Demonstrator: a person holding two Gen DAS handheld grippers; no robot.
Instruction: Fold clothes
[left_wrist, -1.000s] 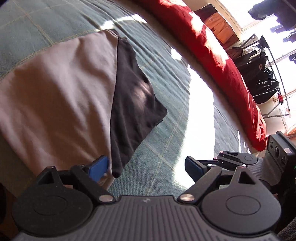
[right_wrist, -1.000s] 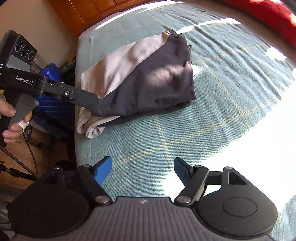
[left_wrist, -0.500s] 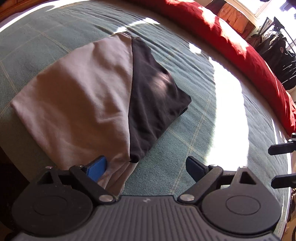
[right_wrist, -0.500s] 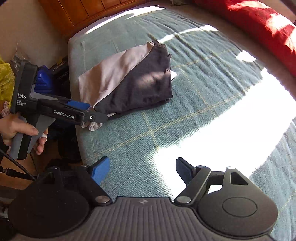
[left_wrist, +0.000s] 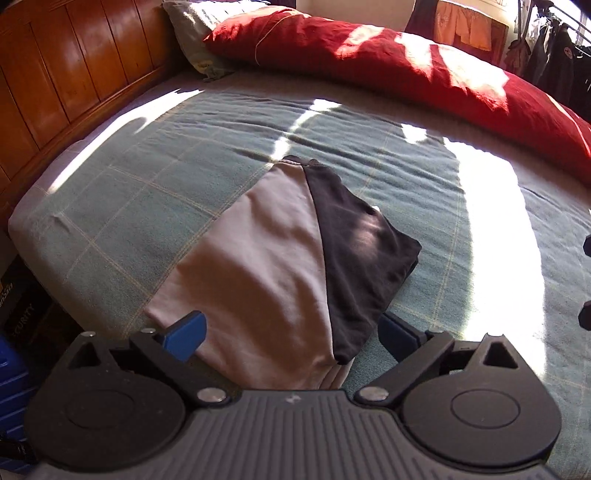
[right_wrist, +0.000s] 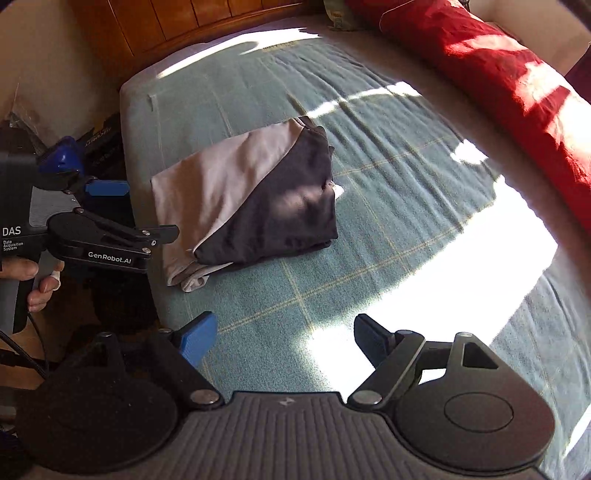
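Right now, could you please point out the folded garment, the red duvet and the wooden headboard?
Folded garment (left_wrist: 266, 258), left wrist view, its grey panel.
Red duvet (left_wrist: 369, 62), left wrist view, its sunlit top.
Wooden headboard (left_wrist: 74, 66), left wrist view, its panelled face.

Sunlit teal checked bedspread (left_wrist: 147, 192), red duvet (left_wrist: 369, 62), wooden headboard (left_wrist: 55, 66).

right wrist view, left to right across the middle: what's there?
Hand on the handle → left gripper → folded grey-and-black garment → bare green bedspread → red duvet.
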